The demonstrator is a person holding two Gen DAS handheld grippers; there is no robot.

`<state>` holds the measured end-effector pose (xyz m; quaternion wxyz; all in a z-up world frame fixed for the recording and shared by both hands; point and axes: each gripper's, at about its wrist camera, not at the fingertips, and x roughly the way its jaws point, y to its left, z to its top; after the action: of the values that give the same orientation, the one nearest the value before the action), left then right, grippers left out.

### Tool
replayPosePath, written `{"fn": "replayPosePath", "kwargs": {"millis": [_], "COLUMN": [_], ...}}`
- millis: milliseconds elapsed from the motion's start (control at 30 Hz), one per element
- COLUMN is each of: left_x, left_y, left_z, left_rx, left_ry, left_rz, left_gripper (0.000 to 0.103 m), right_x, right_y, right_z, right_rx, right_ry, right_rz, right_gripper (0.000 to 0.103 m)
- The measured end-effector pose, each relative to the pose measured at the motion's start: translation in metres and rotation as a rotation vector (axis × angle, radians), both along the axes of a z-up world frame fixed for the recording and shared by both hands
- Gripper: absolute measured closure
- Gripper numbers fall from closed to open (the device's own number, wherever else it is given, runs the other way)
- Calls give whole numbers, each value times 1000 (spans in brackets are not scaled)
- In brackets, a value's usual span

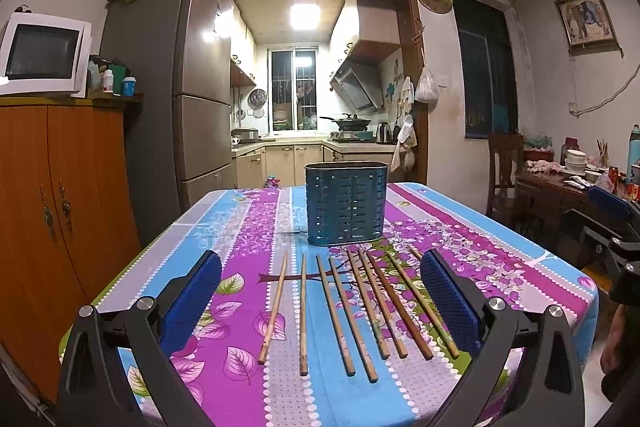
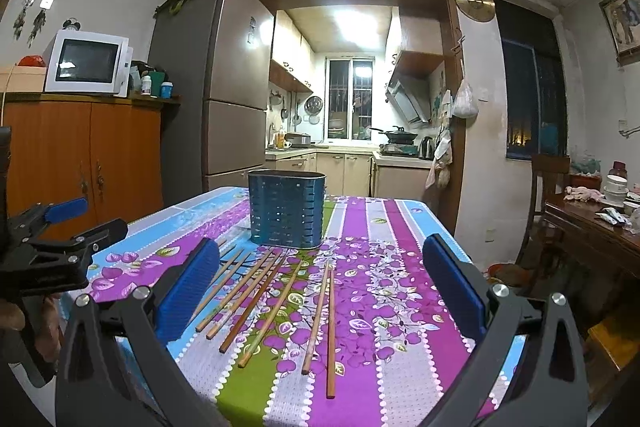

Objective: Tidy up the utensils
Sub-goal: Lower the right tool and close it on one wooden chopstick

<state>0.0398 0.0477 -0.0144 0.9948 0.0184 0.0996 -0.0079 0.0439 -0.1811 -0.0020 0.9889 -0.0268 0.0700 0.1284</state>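
Observation:
Several wooden chopsticks [image 1: 352, 311] lie side by side on the floral tablecloth, pointing toward a blue slotted metal utensil holder [image 1: 346, 203] that stands upright behind them. In the right wrist view the chopsticks [image 2: 276, 303] fan out in front of the holder [image 2: 286, 207]. My left gripper [image 1: 320, 291] is open and empty, held above the near ends of the chopsticks. My right gripper [image 2: 320, 283] is open and empty, above the right-hand chopsticks. The left gripper [image 2: 60, 231] also shows at the left edge of the right wrist view.
The table [image 1: 520, 251] has a near edge just below the grippers. An orange cabinet [image 1: 60, 219] stands at the left. A wooden chair [image 1: 504, 167] and a cluttered side table [image 2: 600, 223] stand at the right. A kitchen doorway lies behind.

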Motion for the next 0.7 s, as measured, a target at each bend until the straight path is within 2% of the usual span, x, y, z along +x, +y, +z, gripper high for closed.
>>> {"fn": "replayPosePath", "kwargs": {"millis": [33,100,133,200,300,400,600,700], "left_x": [1,4,6,10,19,26,30,33], "left_y": [2,11,18,31,55,72,80,78], "left_z": [-1,-3,-5,-10,-25,-41,-66,-76], "left_rx": [1,3,0,-4,-20,-44,-78,-86], "left_ry": [-1,5,11,30,85,144,211,235], "left_rz": [3,15,24,37,64,65,23,2], "left_gripper": [3,3,3,4,4,4,4,4], "right_x": [2,4,7,16,27,36,44,42], "right_y": [-1,-5,-7,-12,-15,-12,-19,-19], "right_z": [0,-7,-13,-30,-58,-82,-103,-106], "right_rx": [0,-12,-24,-39,-53,-69,-54,-54], "right_ry": [7,36,66,148,255,330,385,378], "right_rz": [8,23,24,48,81,109,101,103], "right_gripper": [7,35,40,63,80,92,93,93]}}
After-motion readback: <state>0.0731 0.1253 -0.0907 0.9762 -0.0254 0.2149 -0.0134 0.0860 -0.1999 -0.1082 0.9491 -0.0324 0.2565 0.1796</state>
